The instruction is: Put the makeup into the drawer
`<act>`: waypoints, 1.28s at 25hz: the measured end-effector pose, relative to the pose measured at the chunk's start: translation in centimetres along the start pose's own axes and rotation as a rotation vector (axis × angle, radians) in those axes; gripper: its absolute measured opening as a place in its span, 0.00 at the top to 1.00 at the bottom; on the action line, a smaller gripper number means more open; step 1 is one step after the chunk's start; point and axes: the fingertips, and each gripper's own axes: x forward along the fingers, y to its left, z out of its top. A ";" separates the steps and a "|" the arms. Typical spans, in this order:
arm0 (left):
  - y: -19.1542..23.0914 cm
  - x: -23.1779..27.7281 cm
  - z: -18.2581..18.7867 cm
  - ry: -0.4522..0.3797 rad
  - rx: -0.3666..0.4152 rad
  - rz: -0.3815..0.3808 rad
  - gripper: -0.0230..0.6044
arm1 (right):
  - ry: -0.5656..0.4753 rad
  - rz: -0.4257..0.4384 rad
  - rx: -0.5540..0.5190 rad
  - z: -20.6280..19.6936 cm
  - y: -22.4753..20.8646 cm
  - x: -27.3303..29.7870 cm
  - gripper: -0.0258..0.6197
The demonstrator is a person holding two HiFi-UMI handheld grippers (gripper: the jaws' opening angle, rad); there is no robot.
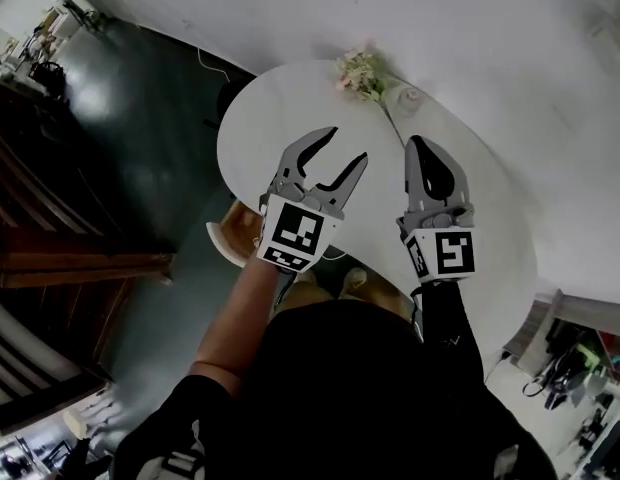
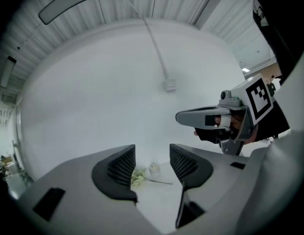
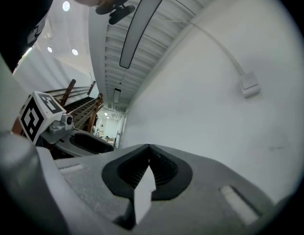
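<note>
Your left gripper (image 1: 345,150): jaws apart, holding nothing. Right gripper (image 1: 418,150): jaws together, empty. Both over white table (image 1: 280,108); flowers (image 1: 362,73) at far edge.

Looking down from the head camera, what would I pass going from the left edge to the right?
wooden steps → left tongs, open → right tongs, shut
</note>
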 end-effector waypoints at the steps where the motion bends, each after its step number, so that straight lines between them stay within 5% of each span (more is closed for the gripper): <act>1: -1.4 1.0 0.6 -0.010 0.007 -0.025 0.62 | 0.000 -0.024 -0.003 0.0 -1.3 -1.1 0.95; 15: -19.7 10.3 3.9 -0.074 0.051 -0.414 0.62 | -0.018 -0.420 -0.006 1.1 -15.1 -16.0 0.95; 23: -24.2 11.9 3.3 -0.052 0.081 -0.522 0.62 | 0.012 -0.552 0.010 -0.3 -18.2 -21.1 0.95; 29: -29.0 13.9 -2.1 0.071 0.202 -0.672 0.64 | 0.069 -0.608 0.034 -2.7 -18.6 -23.9 0.95; 32: -31.9 15.3 -7.1 0.157 0.401 -0.754 0.64 | 0.080 -0.646 0.038 -3.3 -18.8 -25.5 0.95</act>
